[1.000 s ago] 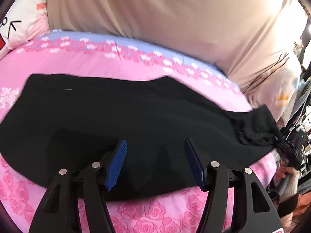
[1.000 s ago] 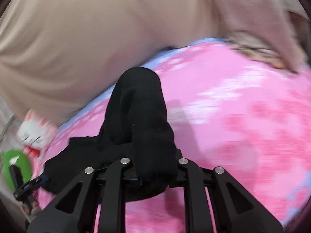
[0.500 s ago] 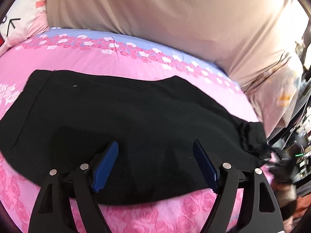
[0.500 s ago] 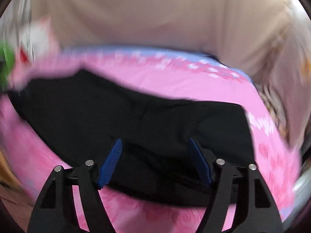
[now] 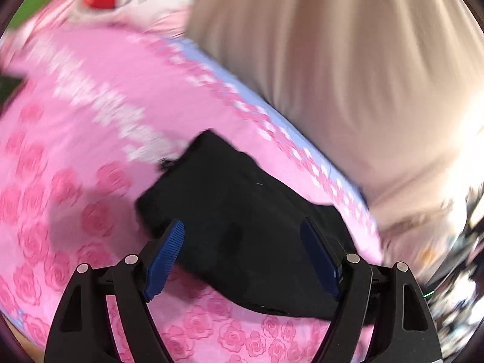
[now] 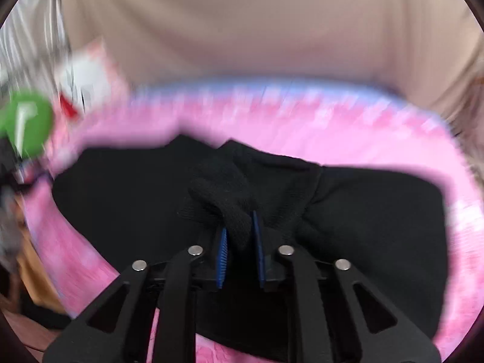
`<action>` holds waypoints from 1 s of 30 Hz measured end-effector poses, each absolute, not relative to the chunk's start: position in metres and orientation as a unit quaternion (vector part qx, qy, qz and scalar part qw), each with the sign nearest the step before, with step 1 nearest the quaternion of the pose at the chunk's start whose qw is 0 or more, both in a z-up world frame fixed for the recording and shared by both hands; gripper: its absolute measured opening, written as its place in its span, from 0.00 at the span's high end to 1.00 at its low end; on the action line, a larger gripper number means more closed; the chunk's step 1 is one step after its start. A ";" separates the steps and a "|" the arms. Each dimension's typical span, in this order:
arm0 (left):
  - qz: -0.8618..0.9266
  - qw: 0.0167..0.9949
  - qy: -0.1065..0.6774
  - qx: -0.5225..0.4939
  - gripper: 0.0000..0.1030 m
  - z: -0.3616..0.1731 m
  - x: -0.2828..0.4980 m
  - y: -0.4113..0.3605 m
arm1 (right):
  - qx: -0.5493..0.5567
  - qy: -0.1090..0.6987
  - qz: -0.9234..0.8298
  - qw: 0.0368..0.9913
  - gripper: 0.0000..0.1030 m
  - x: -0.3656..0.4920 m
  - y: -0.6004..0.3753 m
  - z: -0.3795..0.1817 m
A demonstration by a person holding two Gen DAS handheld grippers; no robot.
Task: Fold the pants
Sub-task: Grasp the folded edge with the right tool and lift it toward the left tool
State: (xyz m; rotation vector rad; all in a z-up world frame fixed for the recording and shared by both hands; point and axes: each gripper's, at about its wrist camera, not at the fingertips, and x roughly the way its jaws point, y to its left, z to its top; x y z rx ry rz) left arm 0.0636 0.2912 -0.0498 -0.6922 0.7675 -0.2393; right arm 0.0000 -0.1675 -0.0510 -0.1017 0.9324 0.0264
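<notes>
Left wrist view: the left gripper (image 5: 242, 257) hangs with its jaws spread wide and holding nothing, over one end of the black pants (image 5: 242, 211), which lie flat on the pink rose-print bedspread (image 5: 75, 181). Right wrist view: the right gripper (image 6: 239, 248), its jaws having just closed, pinches a raised bunch of the pants (image 6: 378, 211) (blue pads nearly together), so a fold looks under way. The next move probably calls for carrying that pinched edge across while the left end stays flat.

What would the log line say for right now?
step: fold pants | left gripper: open over pants | right gripper: just closed, pinching pants fold | bed: pink
</notes>
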 end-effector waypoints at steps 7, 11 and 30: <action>-0.083 0.845 0.383 -0.364 0.26 -0.069 0.069 0.312 | -0.016 0.355 0.016 0.935 0.34 -0.025 -0.155 0.014; -0.094 0.813 0.408 -0.406 0.26 -0.097 0.099 0.297 | 0.018 0.347 -0.003 0.938 0.29 -0.031 -0.169 0.022; -0.388 0.846 0.349 -0.111 0.12 0.044 0.053 -0.006 | 0.161 0.330 -0.060 0.928 0.25 -0.084 -0.267 0.016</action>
